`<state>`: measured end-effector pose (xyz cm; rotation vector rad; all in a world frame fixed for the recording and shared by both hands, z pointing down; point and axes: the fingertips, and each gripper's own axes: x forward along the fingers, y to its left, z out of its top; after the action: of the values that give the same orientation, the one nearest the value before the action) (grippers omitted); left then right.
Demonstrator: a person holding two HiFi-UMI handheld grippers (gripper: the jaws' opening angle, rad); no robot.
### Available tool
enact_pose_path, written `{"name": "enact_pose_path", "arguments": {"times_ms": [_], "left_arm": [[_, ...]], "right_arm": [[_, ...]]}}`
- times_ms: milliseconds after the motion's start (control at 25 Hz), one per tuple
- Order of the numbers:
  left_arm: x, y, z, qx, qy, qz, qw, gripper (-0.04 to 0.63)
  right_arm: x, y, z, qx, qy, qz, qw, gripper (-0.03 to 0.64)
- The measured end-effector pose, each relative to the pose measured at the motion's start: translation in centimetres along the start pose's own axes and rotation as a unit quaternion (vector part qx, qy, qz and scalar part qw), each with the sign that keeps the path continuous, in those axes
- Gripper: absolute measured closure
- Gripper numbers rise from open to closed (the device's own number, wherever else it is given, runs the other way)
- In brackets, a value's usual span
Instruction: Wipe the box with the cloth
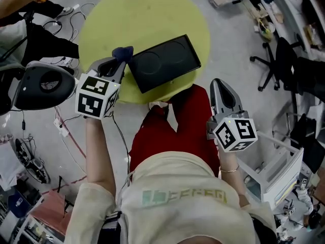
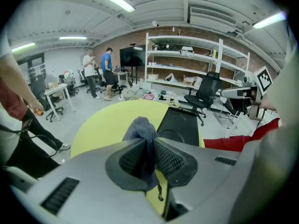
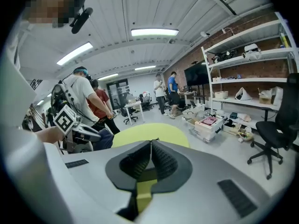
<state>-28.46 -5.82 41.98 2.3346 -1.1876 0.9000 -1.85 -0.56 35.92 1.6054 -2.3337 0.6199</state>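
With the left gripper clamped on the blue cloth just left of the black box on the yellow table, and the right gripper closed and empty at near right, lower the cloth onto the lid and sweep rightward under steady pressure.

Open-plan lab or workshop. Evidenced by: white shelving racks stocked with boxes and gear, against brick wall; strip lights overhead; swivel chairs; desks; large dark screen; loose cables across grey floor.
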Motion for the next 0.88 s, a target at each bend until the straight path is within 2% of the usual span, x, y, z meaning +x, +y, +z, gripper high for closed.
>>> {"name": "enact_pose_path", "arguments": {"times_ms": [200, 520, 720, 880], "left_arm": [[1.5, -2.3, 3.4, 0.019, -0.024, -0.029, 0.9991, 0.535], [8.3, -7.7, 9.0, 0.03, -0.05, -0.094, 0.9938, 0.535], [12.9, -11.8, 11.8, 0.053, -0.036, -0.12, 0.9906, 0.535], [16.0, -14.5, 12.8, 0.062, -0.014, -0.124, 0.9902, 0.535]], "right_arm": [[-0.9, -1.5, -0.6, 0.01, -0.002, -0.021, 1.0, 0.578], [-1.1, -4.1, -0.2, 0.015, -0.017, -0.04, 0.999, 0.578], [-1.6, -7.1, -1.0, 0.037, -0.012, -0.046, 0.998, 0.578], [-2.5, -10.7, -0.7, 0.044, -0.011, -0.05, 0.998, 0.578]]}}
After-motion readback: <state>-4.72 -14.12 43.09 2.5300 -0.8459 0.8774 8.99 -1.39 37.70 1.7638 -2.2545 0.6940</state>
